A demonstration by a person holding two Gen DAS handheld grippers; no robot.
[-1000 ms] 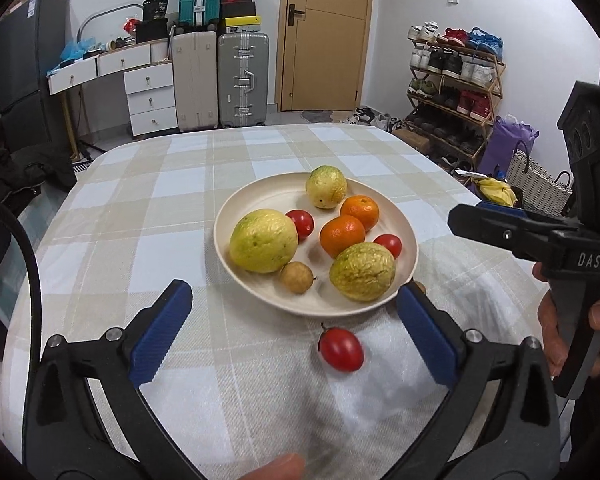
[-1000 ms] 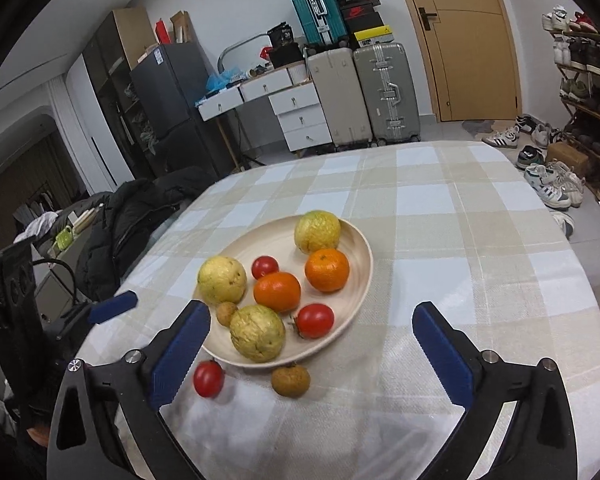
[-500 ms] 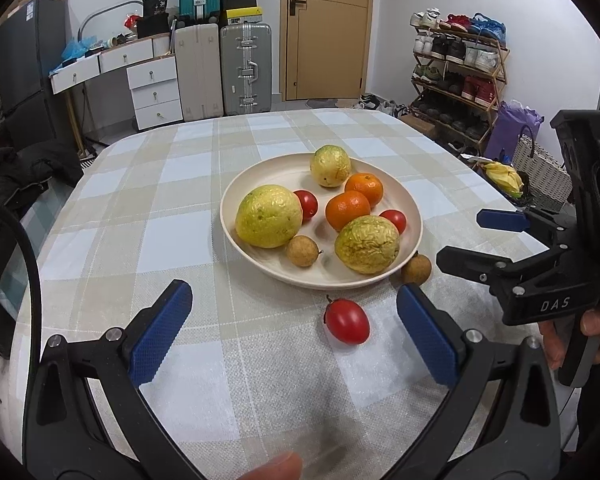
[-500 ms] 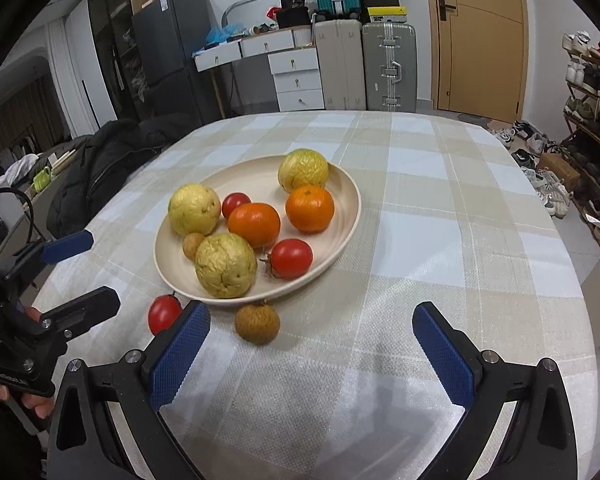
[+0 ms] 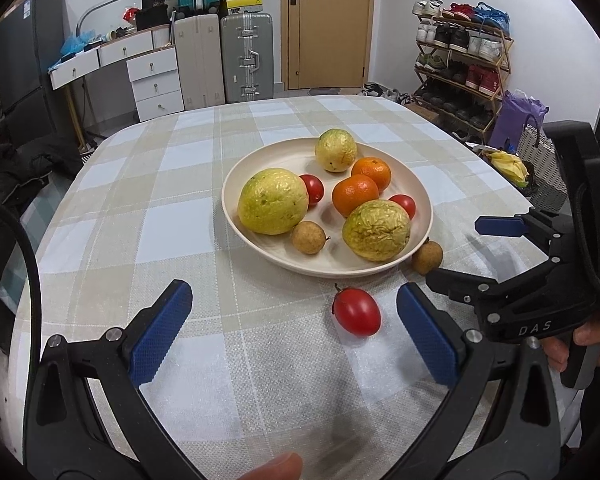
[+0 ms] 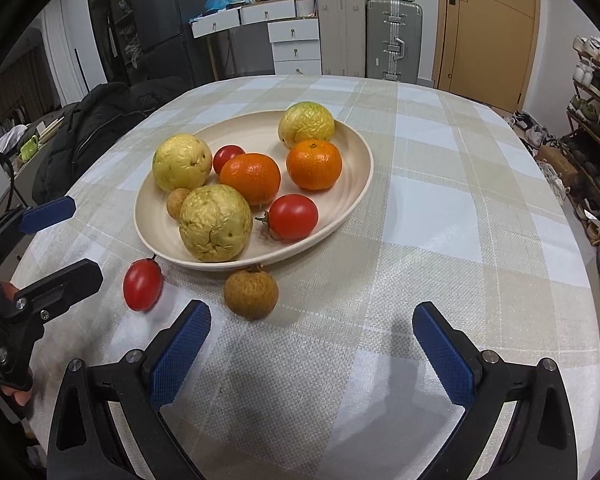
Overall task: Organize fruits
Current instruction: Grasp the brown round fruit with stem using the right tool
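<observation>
Left view: my left gripper has its jaws wide and empty; the tomato lies just off the plate rim — a clumsy nudge could roll it.

Right view: my right gripper jaws wide, the brown fruit ahead against the rim — bare surface rightward.

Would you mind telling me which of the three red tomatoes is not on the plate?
The tomato lying on the tablecloth just in front of the plate, nearest the left gripper. The other two tomatoes sit among the fruit on the plate.
</observation>
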